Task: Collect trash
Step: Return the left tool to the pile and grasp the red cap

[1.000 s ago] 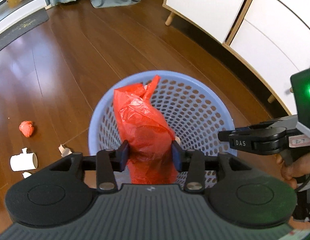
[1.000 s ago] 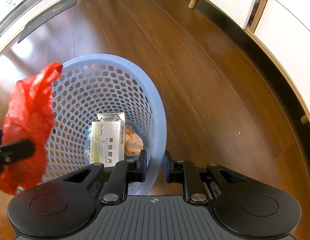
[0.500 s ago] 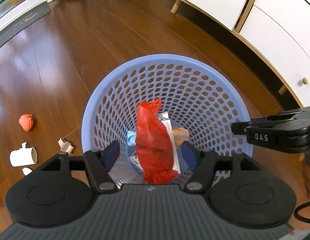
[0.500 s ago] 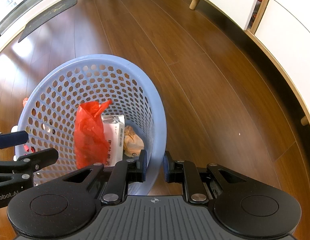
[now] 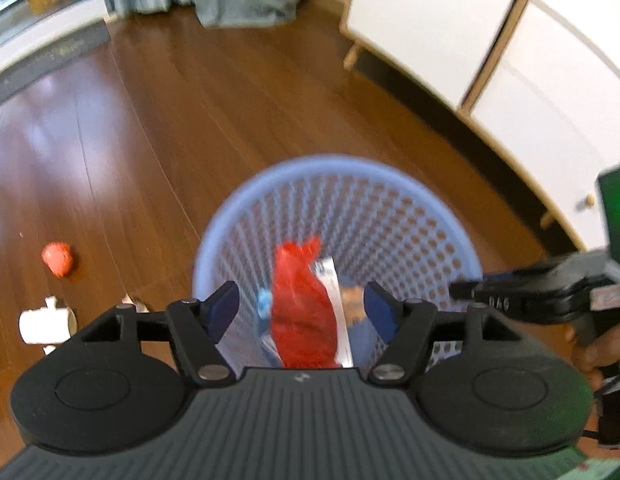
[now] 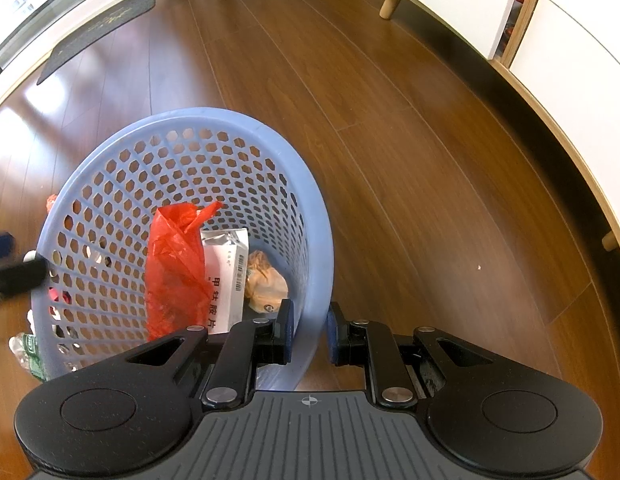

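Right gripper (image 6: 309, 335) clamped on the near rim of the blue basket (image 6: 269, 128) to steady it, while the left gripper (image 5: 301, 308), jaws apart and empty, hovers above the red bag (image 5: 303, 320) lying inside.

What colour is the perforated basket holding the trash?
Light blue. The basket shows most clearly in the right wrist view.

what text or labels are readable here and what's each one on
"甲钴胺片": down the white medicine box in the blue basket.
Barcode and small print on that box: too small to read.
White letters on the right gripper body, in the left wrist view: blurred.
Green bottle label outside the basket: unreadable.
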Tool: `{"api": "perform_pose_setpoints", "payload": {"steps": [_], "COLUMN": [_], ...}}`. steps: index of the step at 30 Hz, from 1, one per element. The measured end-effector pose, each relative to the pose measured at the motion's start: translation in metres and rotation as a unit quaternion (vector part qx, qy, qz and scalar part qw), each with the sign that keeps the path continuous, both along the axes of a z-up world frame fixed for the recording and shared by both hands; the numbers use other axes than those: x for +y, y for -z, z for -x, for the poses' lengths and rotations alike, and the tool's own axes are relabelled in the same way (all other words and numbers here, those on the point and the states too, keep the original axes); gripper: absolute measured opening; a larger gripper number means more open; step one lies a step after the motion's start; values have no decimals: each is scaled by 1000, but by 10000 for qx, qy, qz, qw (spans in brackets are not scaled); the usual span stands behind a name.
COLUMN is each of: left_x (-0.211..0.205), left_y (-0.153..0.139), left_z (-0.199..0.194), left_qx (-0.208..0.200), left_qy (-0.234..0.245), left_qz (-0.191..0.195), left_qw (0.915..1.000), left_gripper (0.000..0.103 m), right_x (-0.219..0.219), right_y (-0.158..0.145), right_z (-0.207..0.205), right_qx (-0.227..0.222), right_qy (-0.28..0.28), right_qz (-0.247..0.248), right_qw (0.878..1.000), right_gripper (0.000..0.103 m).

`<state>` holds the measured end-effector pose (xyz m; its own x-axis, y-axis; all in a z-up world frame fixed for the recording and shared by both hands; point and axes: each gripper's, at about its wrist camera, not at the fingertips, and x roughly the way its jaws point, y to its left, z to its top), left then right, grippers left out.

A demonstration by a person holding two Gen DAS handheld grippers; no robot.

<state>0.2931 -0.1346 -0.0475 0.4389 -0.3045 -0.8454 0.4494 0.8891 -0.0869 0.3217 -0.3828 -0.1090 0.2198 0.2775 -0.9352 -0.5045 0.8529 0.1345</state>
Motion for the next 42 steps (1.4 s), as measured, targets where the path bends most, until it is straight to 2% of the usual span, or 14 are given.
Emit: {"api": "perform_pose_setpoints", "payload": {"steps": [5, 8, 10, 14, 18, 21, 23, 25, 28, 31, 37, 42], "left_x": [59, 110, 145, 210, 255, 273, 277, 274, 250, 237, 220, 215], "left_y": [-31, -37, -33, -7, 34, 67, 85, 100, 123, 147, 191, 214], "left_z": [0, 1, 1, 0, 1, 2, 3, -1, -11, -16, -35, -49], "left_qx": [-529, -823, -866, -697, -281, 86, 193, 272, 214, 179, 207, 291], "left_qy": [-476, -1022, -1443, -2188, -2558, -2728, -2681, -2484, -1891, -1372, -603, -415], "left_qz": [233, 135, -21, -469, -810, -879, -821, -755, -855, -974, -1317, -1599], "left_qw": [9972, 9913, 9857, 9722, 9629, 9580, 9597, 9653, 9780, 9856, 9892, 9858], "left_gripper": [66, 69, 69, 69, 69, 67, 67, 66, 63, 60, 56, 52], "right_x": [1, 2, 2, 2, 3, 5, 6, 6, 7, 7, 8, 7], "right_y": [0, -2, -2, -2, -2, -3, -4, -5, -5, -6, -7, -7], "right_z": [-1, 1, 1, 1, 0, 2, 6, 8, 10, 13, 15, 16], "right_qx": [10, 11, 2, 7, 3, -15, -27, -37, -43, -46, -70, -71], "right_qy": [-10, -16, -35, -50, -53, -74, -89, -112, -120, -135, -173, -188], "right_qz": [-9, -7, -4, -2, 16, 43, 65, 75, 88, 94, 123, 122], "right_qw": [10000, 10000, 10000, 10000, 10000, 10000, 9999, 9999, 9999, 9999, 9998, 9997], "right_gripper": [13, 13, 13, 13, 13, 13, 13, 13, 13, 13, 13, 13]}}
